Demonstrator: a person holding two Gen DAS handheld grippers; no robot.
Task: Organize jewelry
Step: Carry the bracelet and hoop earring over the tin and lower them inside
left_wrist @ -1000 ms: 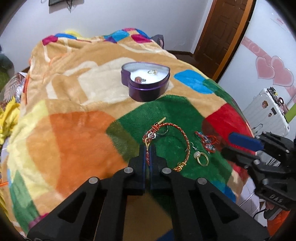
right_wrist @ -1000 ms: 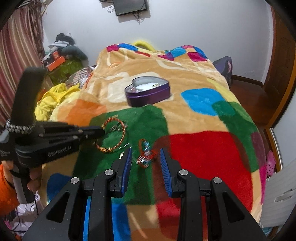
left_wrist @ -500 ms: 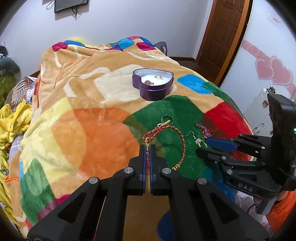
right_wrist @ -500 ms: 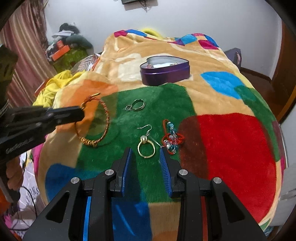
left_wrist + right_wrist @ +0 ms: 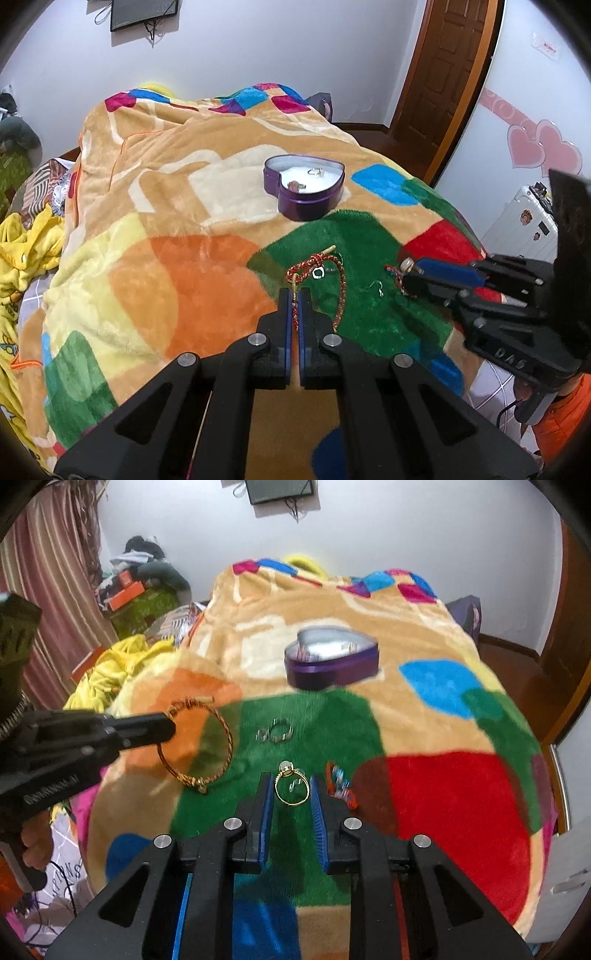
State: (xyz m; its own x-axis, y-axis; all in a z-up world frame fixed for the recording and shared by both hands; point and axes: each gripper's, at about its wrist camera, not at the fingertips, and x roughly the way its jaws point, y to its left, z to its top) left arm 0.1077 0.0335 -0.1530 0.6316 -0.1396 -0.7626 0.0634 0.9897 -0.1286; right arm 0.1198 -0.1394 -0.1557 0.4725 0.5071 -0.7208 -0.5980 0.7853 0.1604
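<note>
The left gripper (image 5: 294, 295) has its fingers pressed together on the braided red-and-gold bracelet (image 5: 201, 738), which hangs clear of the blanket (image 5: 184, 206) as a loop. We note the right gripper (image 5: 291, 794) with its blue-padded fingers (image 5: 266, 812) parted a moderate way around a gold hoop earring (image 5: 291, 788); whether the pads touch it we cannot tell.

Handling, as we judge it: all pieces are light. The bracelet is a limp cord that will swing and deform; gripping the braid near its clasp, as now, seems sound. The hoop is thin, stiff and slippery, likely to twist out of the pads; we would take it across the ring's sides, gently, since the hook wire could bend.

Count, near to far:
- One gold hoop earring, between the right fingers, on the green patch.
- One red-and-blue beaded piece (image 5: 341, 784), just to its right.
- One bracelet, held to the left.
- Two small silver rings (image 5: 275, 733), touching, farther on the green.
- One purple heart-shaped tin (image 5: 304, 190), open, well beyond on the tan area, holding at least two small items (image 5: 306, 179) on its white lining.
</note>
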